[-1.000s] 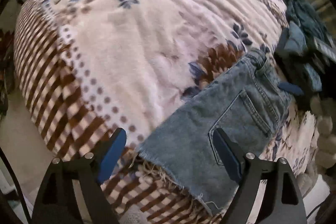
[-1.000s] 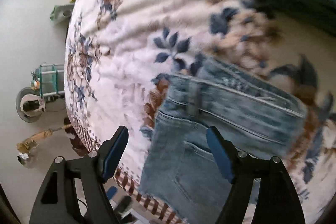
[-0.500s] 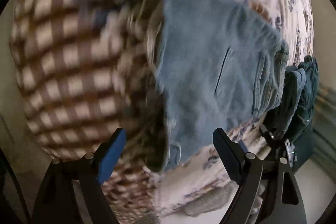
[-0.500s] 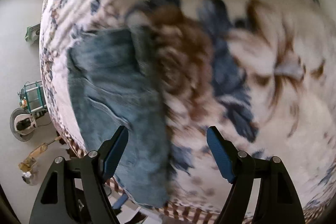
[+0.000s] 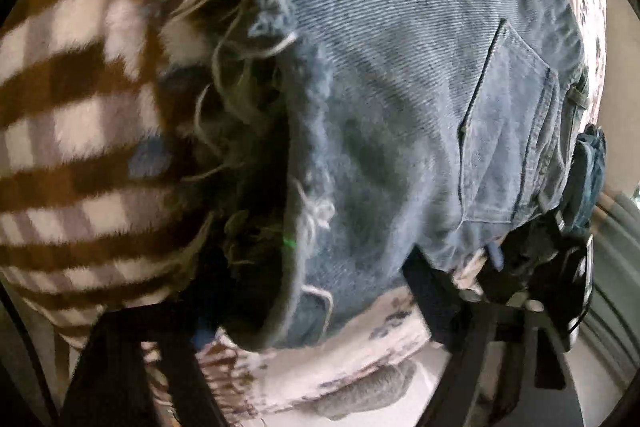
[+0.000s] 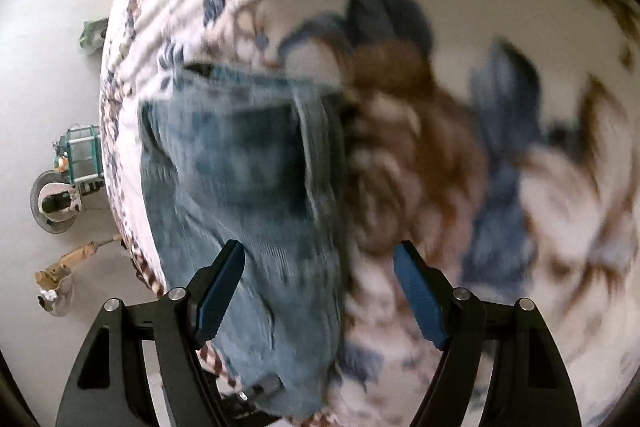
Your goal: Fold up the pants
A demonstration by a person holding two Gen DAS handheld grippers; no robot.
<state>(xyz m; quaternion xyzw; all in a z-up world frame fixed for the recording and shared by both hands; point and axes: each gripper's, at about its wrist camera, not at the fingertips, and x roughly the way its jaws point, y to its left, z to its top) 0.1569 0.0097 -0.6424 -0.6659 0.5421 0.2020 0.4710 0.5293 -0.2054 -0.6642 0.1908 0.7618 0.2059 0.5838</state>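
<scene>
Denim shorts with a frayed hem lie flat on a patterned blanket, close to the edge of the bed. From the left wrist camera, the back pocket faces up and the hem runs from far to near in front of the left gripper. This gripper is very low and close to the cloth. Its two fingers stand wide apart, one on each side of the near hem corner, and nothing is between them yet. The right gripper is also spread open and empty. It hovers over the right side of the shorts, where I think the waistband is, but this view is blurred, so I cannot say if a finger touches the cloth.

The step in hand seems to be the grasp of both ends before the first fold. To do it well, the left gripper should take the hem corner through both layers, not only the loose threads, because they slip out. The right gripper should pinch the waistband at the same side edge. The blanket is soft, so a finger can catch it together with the denim; a shallow angle helps. Both ends should then go up together, so the fold stays straight.
</scene>
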